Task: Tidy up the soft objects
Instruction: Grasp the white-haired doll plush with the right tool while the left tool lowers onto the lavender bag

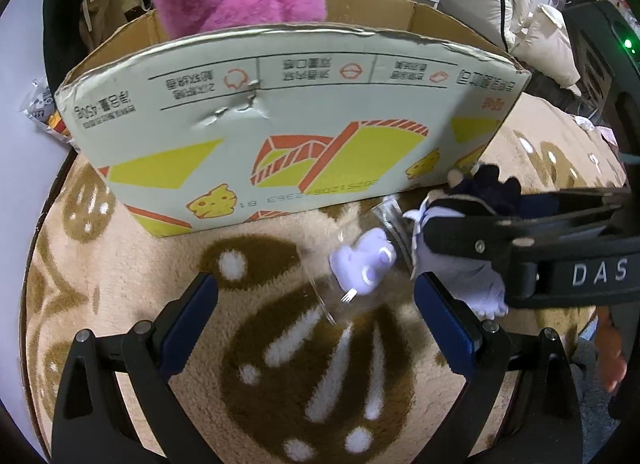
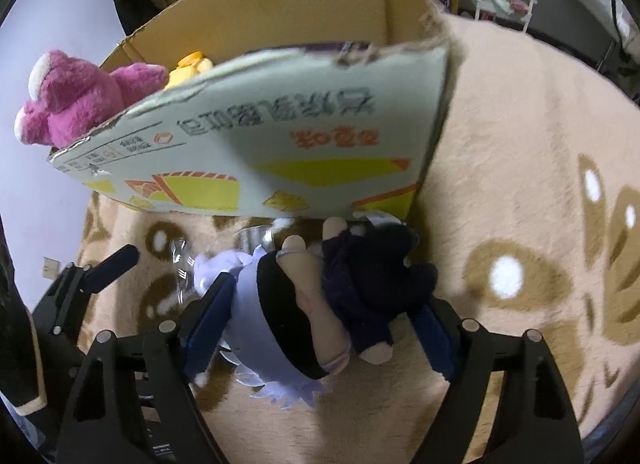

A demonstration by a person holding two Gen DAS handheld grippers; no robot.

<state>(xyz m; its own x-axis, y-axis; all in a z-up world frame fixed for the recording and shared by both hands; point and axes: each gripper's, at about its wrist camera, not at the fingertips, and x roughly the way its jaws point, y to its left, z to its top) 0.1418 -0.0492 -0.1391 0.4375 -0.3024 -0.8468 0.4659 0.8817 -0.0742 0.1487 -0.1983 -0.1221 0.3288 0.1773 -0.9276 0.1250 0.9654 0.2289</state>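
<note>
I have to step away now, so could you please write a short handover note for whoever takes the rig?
Left gripper: open, empty, low over the rug.
Right gripper: fingers around the doll lying on the rug in front of the box; grip not confirmed.
Done: pink bear and yellow toy are in the box.
Left: lift the doll into the box. A clear wrapper lies by the doll.

Both wrist cameras sit low over the rug, close to the cardboard box (image 1: 280, 124): the left faces its printed side squarely, the right (image 2: 280, 152) obliquely from the right corner.
</note>
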